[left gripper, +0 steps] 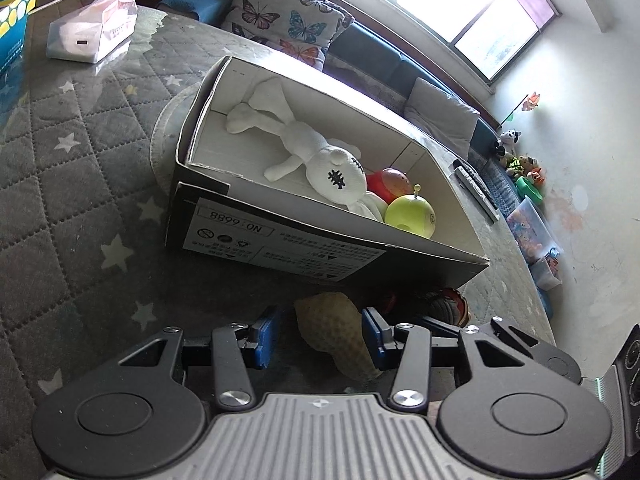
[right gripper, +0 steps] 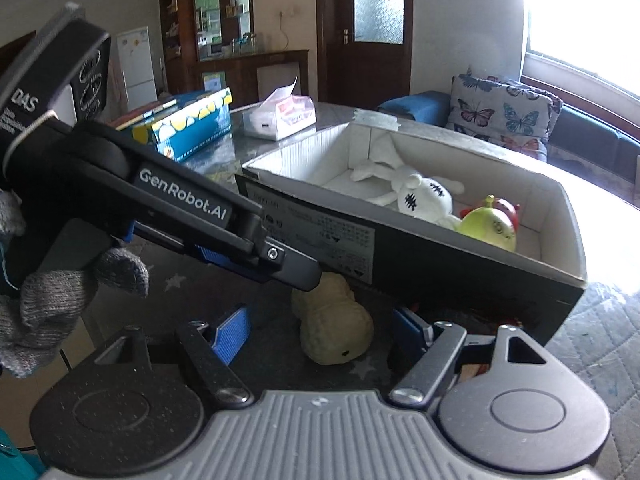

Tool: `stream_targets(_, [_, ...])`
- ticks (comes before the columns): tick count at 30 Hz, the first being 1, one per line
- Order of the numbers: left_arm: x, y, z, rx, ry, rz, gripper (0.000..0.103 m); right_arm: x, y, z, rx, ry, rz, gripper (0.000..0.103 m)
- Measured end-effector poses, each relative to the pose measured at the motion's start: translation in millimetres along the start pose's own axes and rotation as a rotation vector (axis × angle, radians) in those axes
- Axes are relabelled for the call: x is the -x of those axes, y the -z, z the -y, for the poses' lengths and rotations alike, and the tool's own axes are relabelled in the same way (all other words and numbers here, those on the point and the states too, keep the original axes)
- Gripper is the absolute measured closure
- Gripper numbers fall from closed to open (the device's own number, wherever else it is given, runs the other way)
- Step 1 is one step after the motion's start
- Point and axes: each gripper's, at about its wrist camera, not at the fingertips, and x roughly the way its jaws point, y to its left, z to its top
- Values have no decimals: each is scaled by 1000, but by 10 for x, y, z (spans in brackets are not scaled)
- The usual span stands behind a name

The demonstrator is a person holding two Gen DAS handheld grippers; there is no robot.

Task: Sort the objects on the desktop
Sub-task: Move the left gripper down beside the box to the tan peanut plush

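Pale-yellow bumpy rubber toy (left gripper: 340,332) sitting between wide-apart left gripper (left gripper: 320,336) fingers; right gripper (right gripper: 320,336) gaping beside black cardboard box (right gripper: 420,256).

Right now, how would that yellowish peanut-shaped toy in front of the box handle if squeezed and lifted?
The peanut toy looks soft and light, so it would probably give between jaws. Its dimpled surface likely grips well. Rounded lobes suggest it could roll if nudged.

Orange-and-black item (left gripper: 452,304): mostly hidden behind shoebox (left gripper: 320,240). Red toy (right gripper: 508,208): partly behind green ball (right gripper: 490,228). Box label print: too small to read.
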Motion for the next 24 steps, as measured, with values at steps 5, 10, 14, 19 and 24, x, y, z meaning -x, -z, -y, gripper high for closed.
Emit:
stream_targets(5, [-28,-7,-33,11,1,-7,56,-78,22,-23,4,-14,-29,25])
stream_targets(10, [-48,-5,-61,23,9,-13,56,-73,41,-44,1,-36,-42,25])
stream_targets(14, [-57,-5,-82,40,21,-16,56,-39,47,-64,-3,-65,-45,25])
stream_targets(19, [-80,-12,-110,69,43,-26,56,-16,46,-104,8,-97,-44,25])
stream_targets(24, [-148,-22,-112,88,50,-41,55,-78,34,-69,-16,-79,-49,26])
